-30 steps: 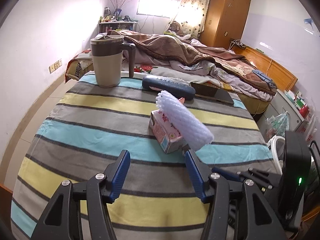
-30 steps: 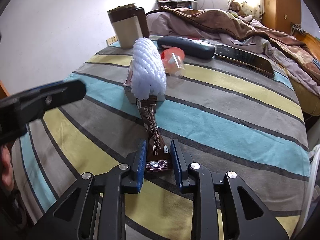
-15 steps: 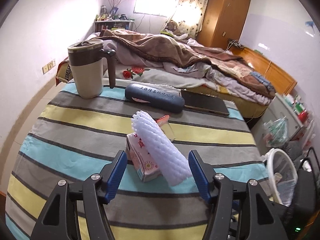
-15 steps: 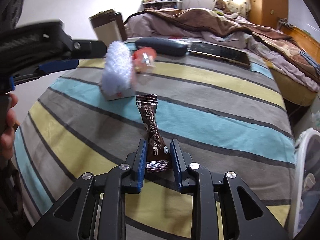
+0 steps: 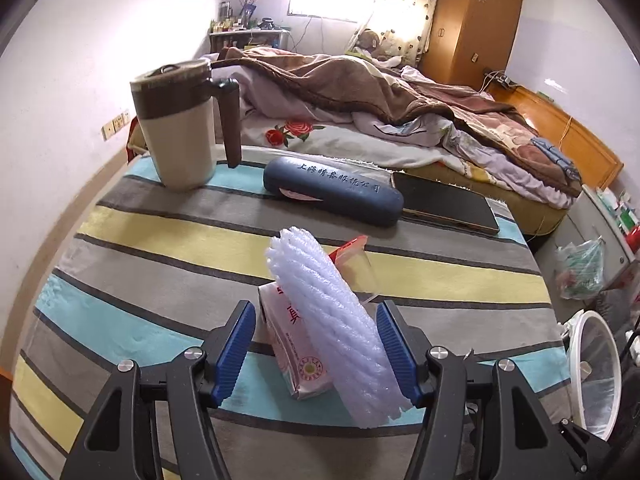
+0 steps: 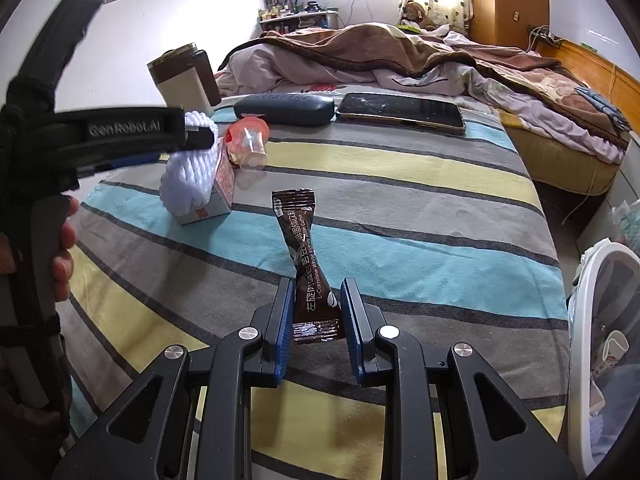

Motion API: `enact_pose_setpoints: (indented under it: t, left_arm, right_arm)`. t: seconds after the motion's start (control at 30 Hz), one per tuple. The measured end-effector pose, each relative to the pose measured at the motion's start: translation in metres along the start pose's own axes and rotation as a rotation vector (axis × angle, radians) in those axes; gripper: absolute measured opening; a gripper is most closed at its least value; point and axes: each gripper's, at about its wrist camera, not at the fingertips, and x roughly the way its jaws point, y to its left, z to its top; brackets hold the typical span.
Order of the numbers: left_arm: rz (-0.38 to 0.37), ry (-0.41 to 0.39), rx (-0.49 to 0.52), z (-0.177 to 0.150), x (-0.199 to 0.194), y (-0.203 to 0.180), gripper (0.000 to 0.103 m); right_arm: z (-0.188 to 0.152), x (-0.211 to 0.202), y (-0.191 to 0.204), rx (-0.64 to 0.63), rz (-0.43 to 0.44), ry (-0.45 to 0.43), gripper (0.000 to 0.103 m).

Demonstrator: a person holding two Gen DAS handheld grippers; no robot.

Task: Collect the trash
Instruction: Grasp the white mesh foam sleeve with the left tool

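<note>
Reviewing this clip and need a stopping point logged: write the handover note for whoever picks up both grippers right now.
Right gripper: shut on a brown coffee sachet, held above the striped tablecloth.
Left gripper: open, jaws either side of the white foam net and the small carton it leans on; not gripping yet. Its jaws have just been opening.
Clear plastic cup lies just behind them.
White bin stands off the table's right edge.
Done: sachet picked up.
Left: drop sachet in bin, then collect foam net, carton, cup.
</note>
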Motion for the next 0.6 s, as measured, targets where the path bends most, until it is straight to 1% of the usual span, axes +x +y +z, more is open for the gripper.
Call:
enact_pose_setpoints:
  t: [0.03, 0.1, 0.2, 0.33, 0.5, 0.6]
  left_arm:
    - [0.005, -0.004, 0.005, 0.000, 0.000, 0.000, 0.060]
    - [0.001, -0.005, 0.017, -0.001, 0.000, -0.002, 0.045]
    - [-0.008, 0.001, 0.027, -0.002, 0.000, -0.002, 0.036]
    - [-0.032, 0.004, 0.021, -0.004, -0.002, -0.002, 0.031]
    - [-0.029, 0.000, 0.040, -0.007, -0.007, -0.004, 0.026]
    - [-0.018, -0.008, 0.058, -0.010, -0.012, -0.006, 0.025]
  right_arm:
    - [0.000, 0.001, 0.000, 0.001, 0.002, 0.000, 0.026]
    - [0.001, 0.002, -0.001, 0.003, 0.002, 0.000, 0.026]
    - [0.000, 0.001, -0.002, 0.006, 0.007, -0.003, 0.026]
    - [-0.001, -0.001, -0.003, 0.011, 0.006, -0.009, 0.026]
    - [-0.001, -0.005, -0.004, 0.020, 0.005, -0.023, 0.026]
    - [-0.002, -0.008, -0.004, 0.024, 0.007, -0.033, 0.026]
